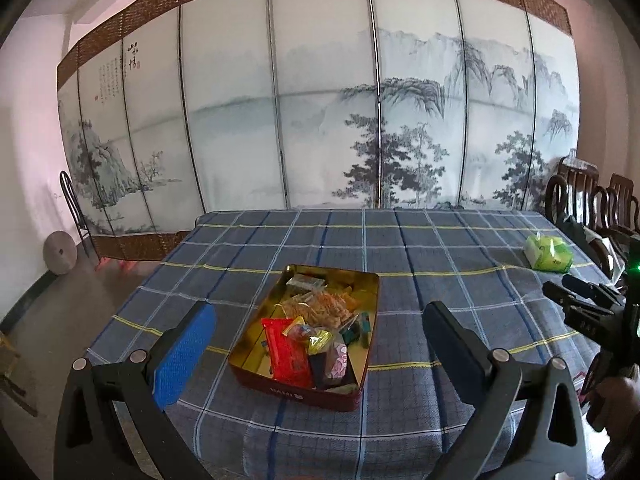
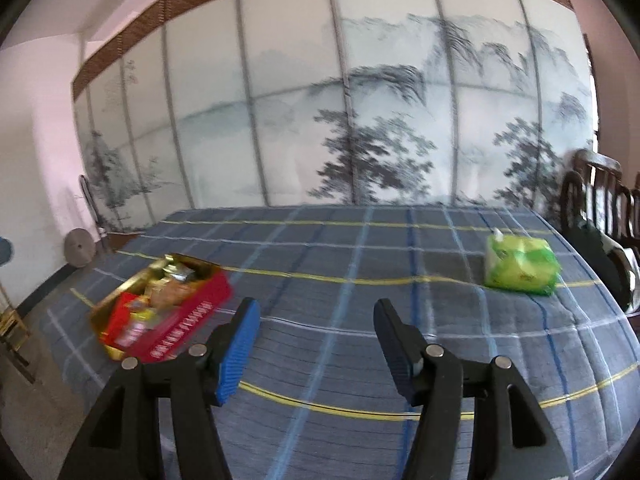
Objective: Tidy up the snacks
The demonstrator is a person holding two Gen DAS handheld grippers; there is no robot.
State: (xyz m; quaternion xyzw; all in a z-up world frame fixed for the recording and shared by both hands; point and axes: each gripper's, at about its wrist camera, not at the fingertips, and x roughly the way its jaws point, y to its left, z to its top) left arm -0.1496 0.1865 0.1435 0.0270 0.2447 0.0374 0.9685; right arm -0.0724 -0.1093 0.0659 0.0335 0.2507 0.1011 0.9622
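Observation:
A red tin with a gold inside sits on the checked tablecloth, filled with several wrapped snacks, among them a red packet and orange crackers. My left gripper hovers just before the tin, open wide, its jaws framing it with nothing between them. The right wrist view is blurred; there the tin lies to the left of my right gripper, which is open and empty above bare cloth. The right gripper also shows at the right edge of the left wrist view.
A green tissue pack lies at the table's far right. Dark wooden chairs stand beyond the right edge. A painted folding screen closes off the back. A stone disc leans by the left wall.

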